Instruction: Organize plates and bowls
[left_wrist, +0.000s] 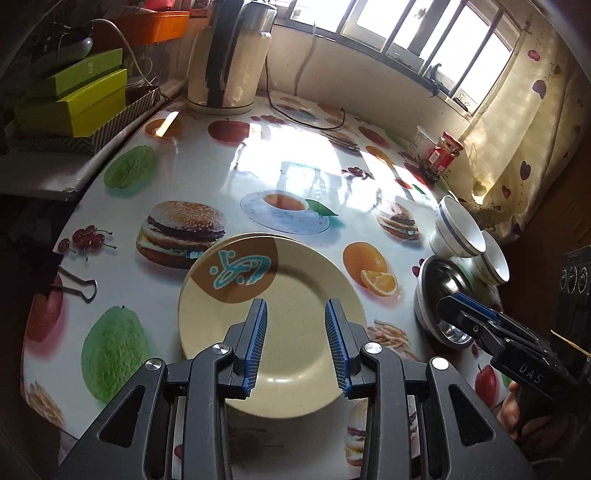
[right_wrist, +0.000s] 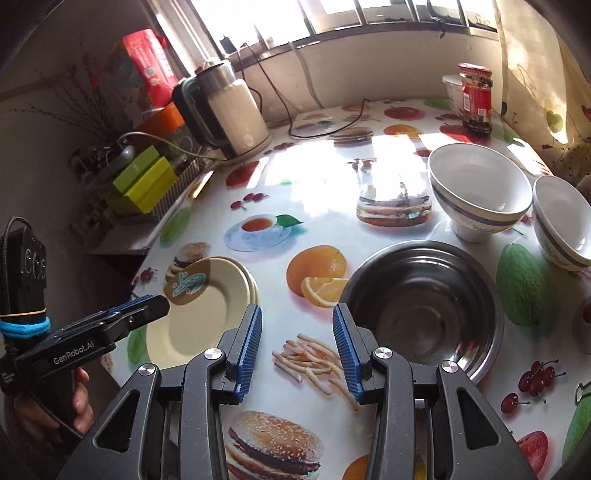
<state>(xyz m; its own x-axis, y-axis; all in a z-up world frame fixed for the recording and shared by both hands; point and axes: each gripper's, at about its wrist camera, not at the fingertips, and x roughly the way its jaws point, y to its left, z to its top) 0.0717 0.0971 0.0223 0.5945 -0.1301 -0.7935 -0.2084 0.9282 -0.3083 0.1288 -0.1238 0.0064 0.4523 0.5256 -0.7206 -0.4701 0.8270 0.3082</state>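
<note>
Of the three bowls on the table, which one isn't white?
The steel bowl, dark and shiny, nearest the right tool. The two bowls beyond it are white with a blue band.

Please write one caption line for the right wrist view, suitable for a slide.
Right tool open above the fruit-print table, steel bowl beside it, two white bowls behind, stacked plates at left.

Sunlight pours through the barred window (left_wrist: 424, 37), glaring off the fruit-print bench (left_wrist: 295, 177); a heart-patterned curtain (left_wrist: 517, 147) hangs right.
</note>
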